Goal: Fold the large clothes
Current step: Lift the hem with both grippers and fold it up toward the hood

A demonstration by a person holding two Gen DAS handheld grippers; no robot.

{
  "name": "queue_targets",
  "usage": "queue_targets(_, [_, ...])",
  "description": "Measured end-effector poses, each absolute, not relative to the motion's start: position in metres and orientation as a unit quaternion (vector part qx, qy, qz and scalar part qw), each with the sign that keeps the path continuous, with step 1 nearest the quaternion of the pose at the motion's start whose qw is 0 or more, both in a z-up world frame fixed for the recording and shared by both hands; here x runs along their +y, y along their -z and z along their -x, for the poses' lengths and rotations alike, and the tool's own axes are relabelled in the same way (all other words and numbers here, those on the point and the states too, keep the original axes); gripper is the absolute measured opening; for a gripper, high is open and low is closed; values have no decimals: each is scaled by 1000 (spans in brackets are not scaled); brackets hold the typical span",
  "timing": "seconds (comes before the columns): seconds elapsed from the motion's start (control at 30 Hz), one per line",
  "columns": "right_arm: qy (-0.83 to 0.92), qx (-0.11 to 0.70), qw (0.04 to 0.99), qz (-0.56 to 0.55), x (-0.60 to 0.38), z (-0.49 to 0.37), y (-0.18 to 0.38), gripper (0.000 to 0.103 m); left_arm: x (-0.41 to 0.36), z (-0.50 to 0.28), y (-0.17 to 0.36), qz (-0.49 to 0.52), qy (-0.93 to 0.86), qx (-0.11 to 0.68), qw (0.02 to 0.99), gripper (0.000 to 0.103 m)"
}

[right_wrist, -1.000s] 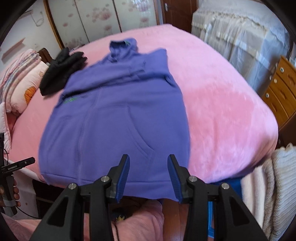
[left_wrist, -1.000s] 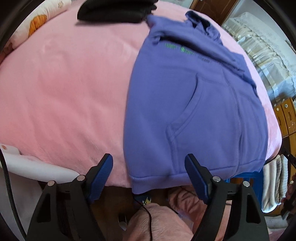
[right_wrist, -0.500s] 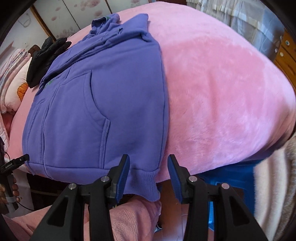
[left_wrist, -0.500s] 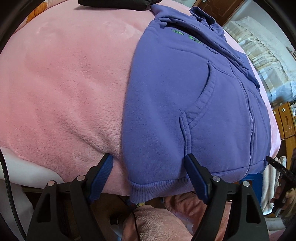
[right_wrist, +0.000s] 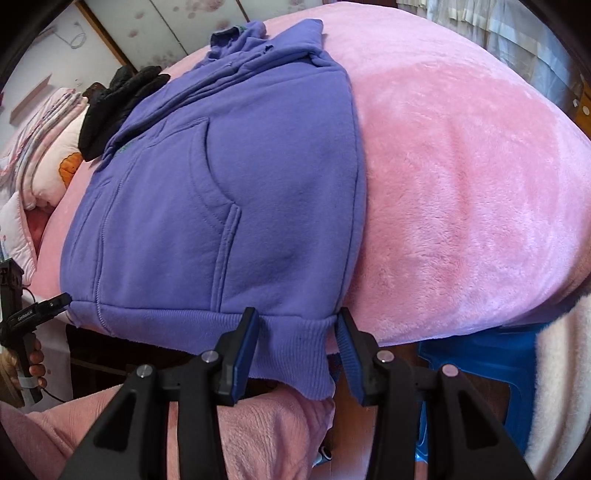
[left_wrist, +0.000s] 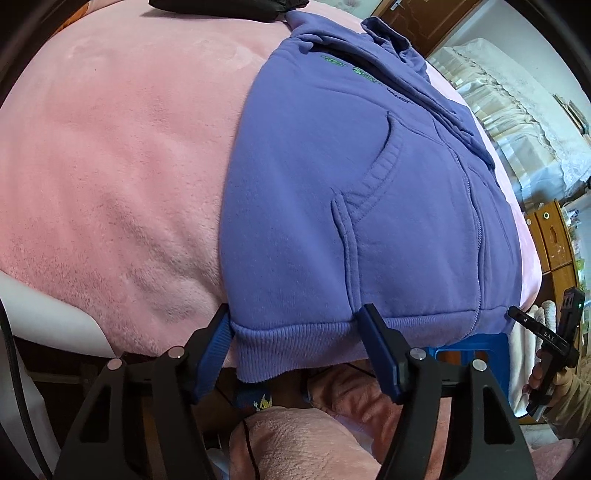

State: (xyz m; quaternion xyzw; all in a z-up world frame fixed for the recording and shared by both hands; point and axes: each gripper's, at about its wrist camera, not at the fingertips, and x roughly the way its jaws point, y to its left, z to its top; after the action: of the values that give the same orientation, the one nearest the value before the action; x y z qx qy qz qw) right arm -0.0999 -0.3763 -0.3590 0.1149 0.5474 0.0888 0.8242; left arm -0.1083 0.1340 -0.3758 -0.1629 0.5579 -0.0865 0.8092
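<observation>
Left wrist view showed the pink bed (left_wrist: 110, 177) filling the left of the frame and the purple hoodie (left_wrist: 332, 192) spread from the upper centre down to the lower centre, its ribbed hem (left_wrist: 295, 343) hanging just over the bed's near edge. A black garment (left_wrist: 221, 7) lay at the top edge. The left gripper (left_wrist: 295, 347) stood wide, its fingers on either side of the hem's left corner without yet pinching it. A second before, that gripper hung farther back from the cloth; it had since closed in until the hem sat between the fingers.

In the right wrist view the hoodie (right_wrist: 221, 184) lay centre-left, the pink bed (right_wrist: 461, 166) to the right, a blue stool (right_wrist: 480, 354) at lower right. The right gripper (right_wrist: 295, 343), also parted, straddled the hem's right corner (right_wrist: 295, 343), having likewise advanced. Both corners looked ready to be clamped, so the bottom-up fold seemed about to begin.
</observation>
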Motion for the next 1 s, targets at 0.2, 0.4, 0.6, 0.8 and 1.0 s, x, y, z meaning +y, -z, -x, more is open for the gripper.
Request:
queue_targets(0.2, [-103, 551, 820, -115, -377, 106, 368, 43, 134, 110, 382, 169, 97, 552, 811, 67])
queue_targets(0.4, [-114, 538, 828, -109, -370, 103, 373, 43, 128, 104, 387, 162, 109, 552, 811, 71])
queue_targets(0.6, [-108, 540, 829, -97, -363, 96, 363, 10, 118, 101, 376, 126, 122, 561, 809, 25])
queue_targets(0.8, [-129, 516, 845, -48, -348, 97, 320, 8, 122, 92, 346, 163, 167, 574, 785, 13])
queue_targets(1.0, [-134, 486, 859, -91, -348, 83, 252, 7, 137, 78, 291, 258, 182, 561, 765, 10])
